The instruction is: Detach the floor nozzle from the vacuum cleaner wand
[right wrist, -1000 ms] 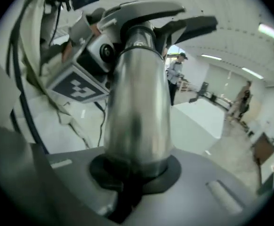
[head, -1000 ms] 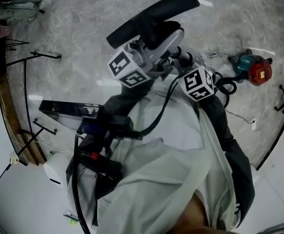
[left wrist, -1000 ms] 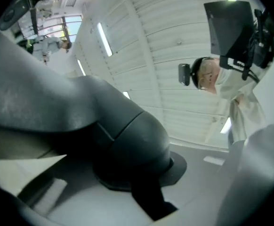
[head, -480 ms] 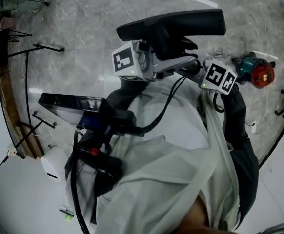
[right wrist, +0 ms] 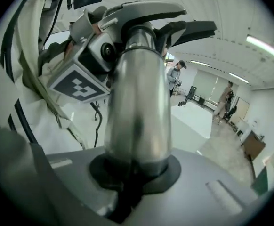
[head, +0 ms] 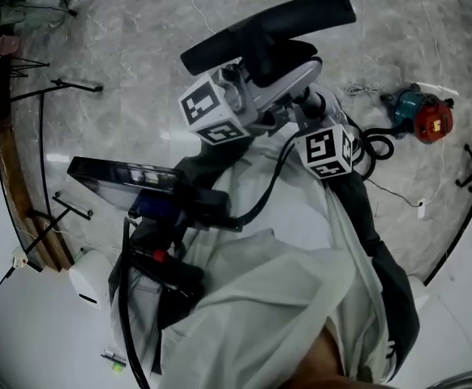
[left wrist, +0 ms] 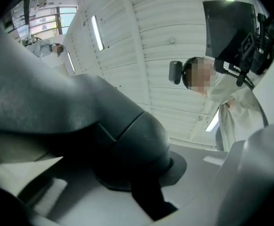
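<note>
In the head view the black floor nozzle (head: 268, 27) is held up off the floor, tilted with its right end higher. My left gripper (head: 278, 70), with its marker cube, is shut on the nozzle's neck. That neck fills the left gripper view as a dark grey rounded neck (left wrist: 127, 140) between the jaws of the left gripper (left wrist: 137, 185). My right gripper (head: 307, 108) sits just to the right and below. In the right gripper view the right gripper (right wrist: 132, 175) is shut on the silver wand tube (right wrist: 137, 102). The tube's far end runs into the nozzle (right wrist: 174, 20).
A blue and red device (head: 421, 113) with a cable lies on the marble floor at the right. Black stand legs (head: 74, 91) and a wooden rack (head: 13, 177) line the left. A dark screen unit (head: 122, 177) hangs at the person's chest. People stand far off (right wrist: 224, 100).
The nozzle swung level and to the right half a second ago, then tilted back and shifted left. Both grippers moved with it and kept their grip.
</note>
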A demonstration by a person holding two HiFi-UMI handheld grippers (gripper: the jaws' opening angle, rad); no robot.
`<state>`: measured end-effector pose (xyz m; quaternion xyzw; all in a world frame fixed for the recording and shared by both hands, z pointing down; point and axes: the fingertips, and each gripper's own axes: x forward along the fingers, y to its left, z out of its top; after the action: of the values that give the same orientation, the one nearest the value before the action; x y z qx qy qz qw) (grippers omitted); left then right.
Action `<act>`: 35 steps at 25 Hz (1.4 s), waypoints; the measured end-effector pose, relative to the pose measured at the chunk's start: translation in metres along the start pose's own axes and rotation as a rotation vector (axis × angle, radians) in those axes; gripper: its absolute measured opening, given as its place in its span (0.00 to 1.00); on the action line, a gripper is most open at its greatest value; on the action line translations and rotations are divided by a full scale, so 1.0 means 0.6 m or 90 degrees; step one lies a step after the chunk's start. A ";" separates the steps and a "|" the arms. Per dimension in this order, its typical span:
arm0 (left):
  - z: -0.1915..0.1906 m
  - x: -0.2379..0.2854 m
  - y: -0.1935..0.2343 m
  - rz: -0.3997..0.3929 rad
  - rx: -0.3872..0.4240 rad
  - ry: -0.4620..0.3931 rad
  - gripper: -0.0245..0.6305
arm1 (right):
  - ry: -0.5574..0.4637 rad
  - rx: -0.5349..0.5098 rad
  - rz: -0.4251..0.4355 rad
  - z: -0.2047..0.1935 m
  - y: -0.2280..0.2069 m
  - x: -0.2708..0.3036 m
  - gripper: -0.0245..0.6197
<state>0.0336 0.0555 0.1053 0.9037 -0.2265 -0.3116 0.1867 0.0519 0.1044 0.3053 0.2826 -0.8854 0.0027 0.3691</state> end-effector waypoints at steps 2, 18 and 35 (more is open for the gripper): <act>0.004 0.000 -0.015 -0.050 0.002 0.008 0.15 | -0.014 -0.001 0.068 0.007 0.017 -0.006 0.10; 0.000 0.021 -0.019 -0.072 -0.013 0.033 0.15 | -0.025 0.047 0.073 0.004 0.019 -0.007 0.10; 0.001 0.007 -0.025 -0.110 -0.011 0.034 0.15 | -0.042 0.060 0.129 0.003 0.045 0.002 0.10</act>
<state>0.0405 0.0657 0.0954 0.9261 -0.1401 -0.3045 0.1732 0.0367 0.1260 0.3102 0.2085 -0.9199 0.0727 0.3242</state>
